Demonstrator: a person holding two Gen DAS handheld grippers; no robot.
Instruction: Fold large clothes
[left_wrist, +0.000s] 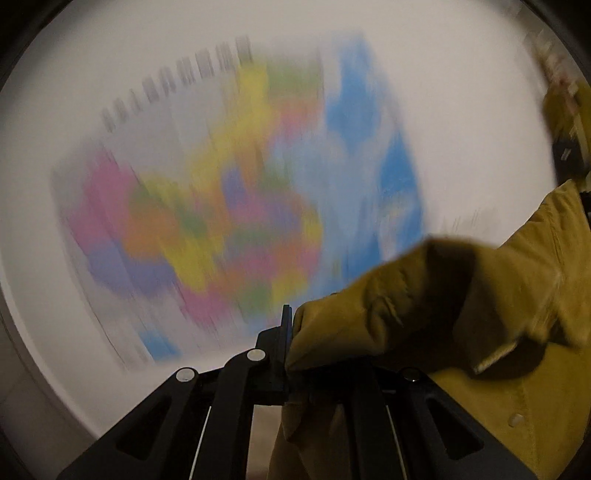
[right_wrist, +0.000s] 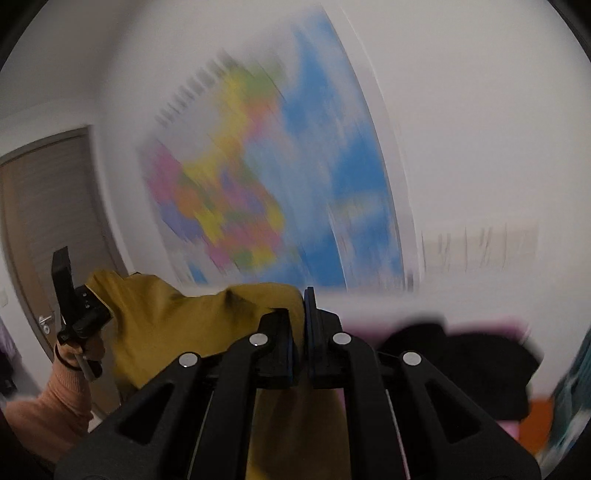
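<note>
A mustard-yellow garment (right_wrist: 177, 325) with snap buttons hangs in the air, stretched between both grippers. In the right wrist view my right gripper (right_wrist: 301, 306) is shut on one edge of it, and the cloth drops down below the fingers. My left gripper (right_wrist: 62, 280) stands upright at the far left, held by a hand in a peach sleeve, with cloth at its base. In the left wrist view the left gripper (left_wrist: 290, 325) is shut on a bunched fold of the garment (left_wrist: 424, 306). The cloth covers its right finger.
A colourful wall map (right_wrist: 258, 184) hangs on the white wall ahead, blurred by motion. A brown door (right_wrist: 48, 221) is at the left. Dark clothes (right_wrist: 461, 362) lie on a pink surface at the lower right, beside orange and teal items.
</note>
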